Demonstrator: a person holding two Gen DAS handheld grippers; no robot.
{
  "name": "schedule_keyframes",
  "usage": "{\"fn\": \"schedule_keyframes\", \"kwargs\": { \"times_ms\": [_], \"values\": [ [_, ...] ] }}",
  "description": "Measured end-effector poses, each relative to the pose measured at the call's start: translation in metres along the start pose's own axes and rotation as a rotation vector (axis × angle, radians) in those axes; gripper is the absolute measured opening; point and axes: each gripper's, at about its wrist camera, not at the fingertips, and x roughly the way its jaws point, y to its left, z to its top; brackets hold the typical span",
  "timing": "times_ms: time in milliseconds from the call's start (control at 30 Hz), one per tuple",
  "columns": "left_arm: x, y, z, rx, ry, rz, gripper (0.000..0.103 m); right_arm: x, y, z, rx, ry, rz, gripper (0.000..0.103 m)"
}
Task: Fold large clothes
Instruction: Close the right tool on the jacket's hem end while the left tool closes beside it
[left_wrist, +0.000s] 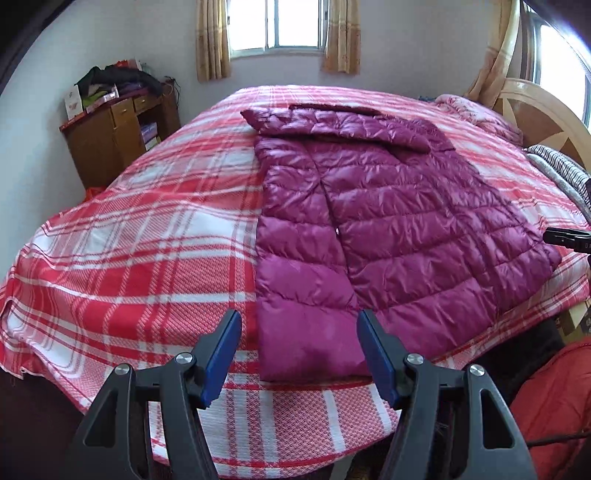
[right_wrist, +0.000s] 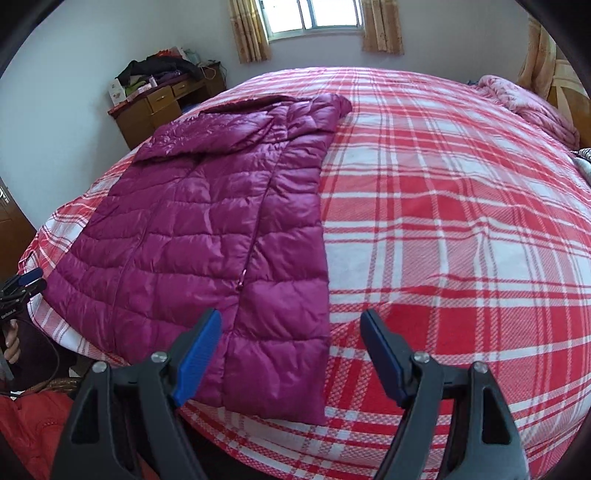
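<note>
- Here's your purple down jacket (left_wrist: 388, 221), lying flat on the plaid bedspread (left_wrist: 147, 240) of the bed, hem toward you near the bed's front edge, collar end away toward the window (left_wrist: 277, 26).
- Expect it to be light and puffy, I'd say; the glossy shell looks slippery, so a shallow pinch may slide off.
- The filling is soft, so it should fold without resistance but spring back; press each fold down.
- Best hold, in my judgement: the hem corners or the side edges, where layers stack and give the pads a thicker bite.
- Your left tool (left_wrist: 299, 354) hovers over the near hem, blue pads spread wide, nothing between them.
- Your right tool (right_wrist: 291, 354) hangs above the hem's right corner, equally wide open and empty.
- Looks: horizontal quilted channels, a sheen catching the window light, and a zipper line (right_wrist: 255, 236) running top to bottom.
- The sides already seem folded inward, giving a long rectangle.
- At the far end a band lies across the top; it may be a sleeve or a hood, and the fisheye stretch makes that hard to call.
</note>
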Motion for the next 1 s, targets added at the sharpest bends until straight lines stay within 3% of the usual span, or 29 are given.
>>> {"fn": "schedule_keyframes", "kwargs": {
  "times_ms": [233,367,433,467,600,667,733,800,900,933,1000],
  "values": [
    [0.005,-0.003,0.002,0.004,0.007,0.003,0.065,0.016,0.013,-0.008,-0.054,0.025,-0.017,0.082],
    [0.006,-0.005,0.003,0.023,0.015,0.018,0.065,0.015,0.020,-0.008,-0.091,0.041,0.003,0.058],
    [0.006,-0.006,0.004,0.023,0.021,0.019,0.065,0.016,0.022,-0.008,-0.103,0.049,0.004,0.053],
    [0.006,-0.005,0.004,0.018,0.023,0.011,0.063,0.017,0.023,-0.008,-0.107,0.051,0.002,0.049],
    [0.007,0.000,0.005,-0.012,0.044,-0.022,0.018,0.019,0.026,-0.008,-0.107,0.057,0.002,0.034],
    [0.016,0.006,0.002,-0.051,0.094,-0.052,0.015,0.020,0.024,-0.007,-0.092,0.056,0.014,0.034],
    [0.017,0.003,0.001,-0.040,0.096,-0.060,0.015,0.020,0.022,-0.008,-0.081,0.050,0.032,0.036],
    [0.018,0.002,0.002,-0.033,0.100,-0.049,0.015,0.020,0.020,-0.009,-0.068,0.051,0.067,0.047],
    [0.018,0.004,0.002,-0.053,0.099,-0.062,0.015,0.022,0.023,-0.009,-0.076,0.053,0.060,0.047],
    [0.018,0.004,0.001,-0.057,0.098,-0.065,0.015,0.022,0.025,-0.010,-0.090,0.052,0.048,0.047],
    [0.017,0.003,0.001,-0.064,0.094,-0.062,0.015,0.021,0.027,-0.010,-0.114,0.052,0.011,0.026]
  ]
}}
